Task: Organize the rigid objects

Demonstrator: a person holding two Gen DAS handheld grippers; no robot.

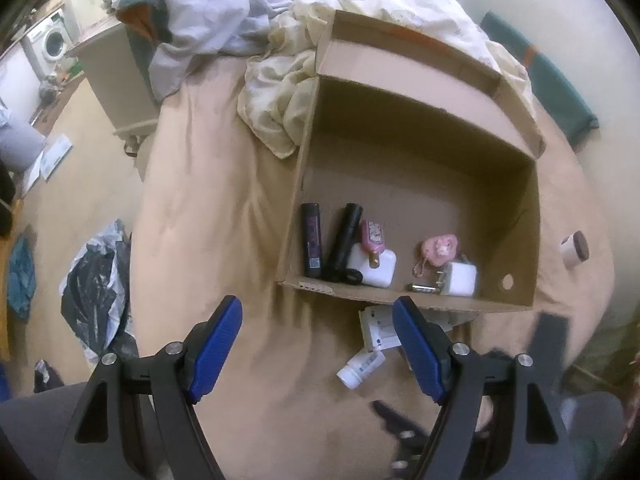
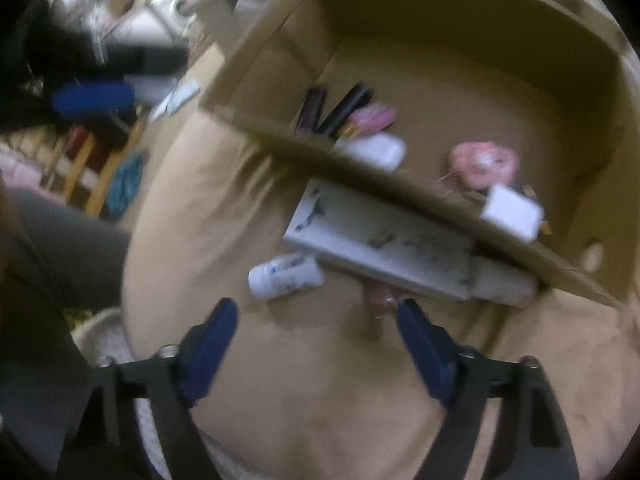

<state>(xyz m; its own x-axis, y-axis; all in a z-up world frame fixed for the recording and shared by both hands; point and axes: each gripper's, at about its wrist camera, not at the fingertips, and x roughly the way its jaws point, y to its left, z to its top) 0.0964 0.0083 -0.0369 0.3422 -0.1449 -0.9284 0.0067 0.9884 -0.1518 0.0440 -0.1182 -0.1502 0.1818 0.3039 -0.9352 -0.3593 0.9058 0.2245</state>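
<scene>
Hovering above the tan bedsheet [image 1: 224, 184], the left gripper [image 1: 318, 340] has its blue-padded jaws spread wide with nothing between them, and the right gripper [image 2: 316, 334] is likewise spread wide and empty, though the right wrist view is smeared by motion blur

An open brown cardboard box [image 1: 516, 216] sits on the bed, and several rigid things already lie along its near wall: a black cylindrical bottle with a purple label [image 1: 312, 240] in the near left corner, a black tube-shaped flashlight [image 1: 344, 240] leaning beside it, a white square charger [image 1: 374, 268] with a pink case [image 1: 372, 236] resting on it, a pink round keychain charm [image 1: 438, 249], and a white cube plug adapter [image 1: 460, 279] toward the near right

Still outside, just beside the box's near edge, are a flat white rectangular carton [image 2: 380, 240] and a small white plastic bottle with blue print [image 2: 284, 276]; a small white jar with a dark lid [image 1: 574, 250] lies on the sheet off the box's right wall

The step in hand appears to be the reach for the next loose item, the packing roughly half done. The next move probably calls for the right gripper to drop toward the white bottle or carton, line its jaws across the narrow width, close, then lift over the near wall. The bottle may roll on the soft sheet, so a square approach seems wise
</scene>
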